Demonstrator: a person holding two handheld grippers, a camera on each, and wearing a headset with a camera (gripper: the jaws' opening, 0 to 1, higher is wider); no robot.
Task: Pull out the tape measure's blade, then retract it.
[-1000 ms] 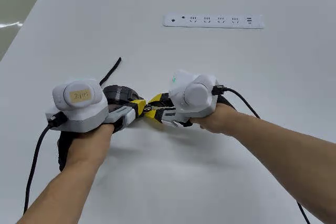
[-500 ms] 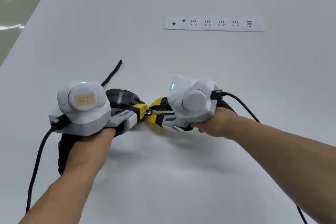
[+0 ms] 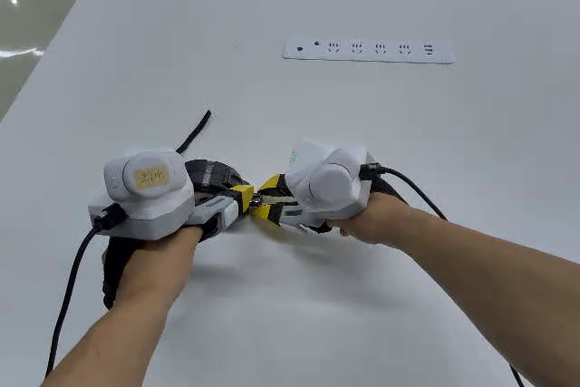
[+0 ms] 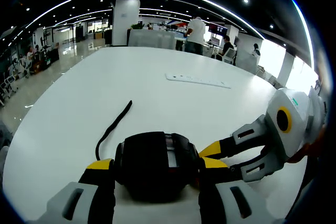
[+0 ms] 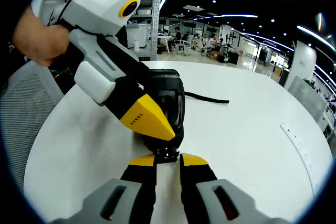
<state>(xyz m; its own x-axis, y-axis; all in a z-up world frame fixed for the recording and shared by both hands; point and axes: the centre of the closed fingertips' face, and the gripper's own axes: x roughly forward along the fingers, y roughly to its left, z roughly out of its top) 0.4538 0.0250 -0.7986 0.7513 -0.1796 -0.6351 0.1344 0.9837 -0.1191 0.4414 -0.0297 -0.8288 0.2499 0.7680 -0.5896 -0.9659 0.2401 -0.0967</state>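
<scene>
Tape measure (image 4: 155, 163), a black case with a ribbed grip, sits low over the white desk (image 3: 299, 314) near its front edge, clamped across its sides by the yellow-tipped jaws of the left hand-held gripper (image 3: 237, 198). The right hand-held gripper (image 5: 168, 159) faces it from the other side. Its jaws are drawn close together and pinch the small dark end hook (image 5: 167, 154) at the mouth of the case. The two grippers' tips almost touch, so by my reading little or none of the blade is out and the pull is only beginning.

To do the pull well, the left hand-held gripper should hold the case firmly and steady, with the mouth aimed straight at the right one. The right should draw away in a straight line along the blade's own direction, level with the desk, so the blade neither twists nor slips off the narrow pinch. The hook is a small purchase, so an even pull is safer than a jerk. For the return, easing the hook back in under control should stop it snapping against the case.

The case is the one holder in play. The blade appears to be coiled inside it, with just the hook at the opening. A black strap (image 3: 192, 130) trails from the case across the desk, and a white power strip (image 3: 367, 50) lies well apart at the far side.
</scene>
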